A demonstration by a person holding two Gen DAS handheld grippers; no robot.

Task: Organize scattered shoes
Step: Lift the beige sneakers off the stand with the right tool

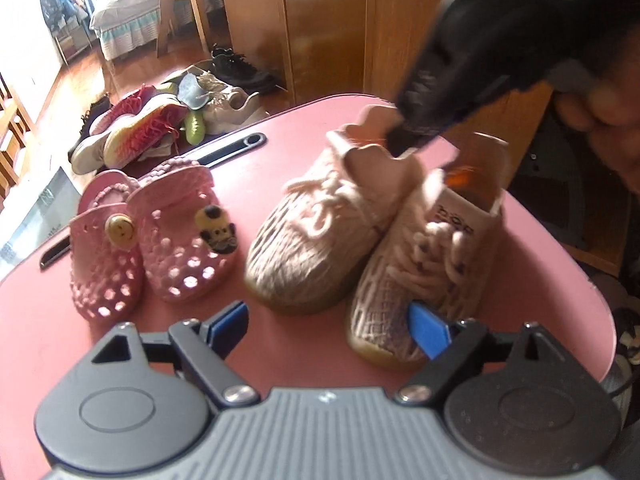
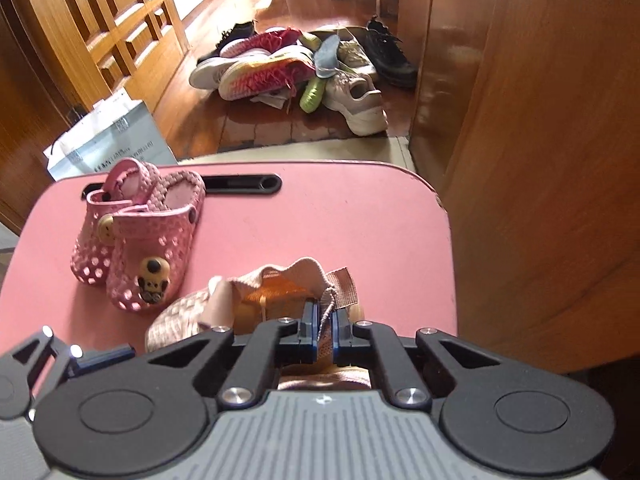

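On the pink tabletop (image 1: 280,184), beside the pink perforated clogs (image 1: 160,248), the right gripper (image 2: 325,330) pinches one beige knit sneaker's (image 2: 256,300) heel collar, the left gripper (image 1: 328,322) unclenched and empty; keep the pinch firm and set it parallel to its mate (image 1: 424,276).

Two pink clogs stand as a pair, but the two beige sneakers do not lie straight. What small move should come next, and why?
Probably draw the left sneaker slightly away from the right sneaker and straighten it. The right tongs are shut on its heel fabric, and its toe lies against the other sneaker at an angle, while the pink clogs already stand parallel. The left tongs are open and hold nothing.
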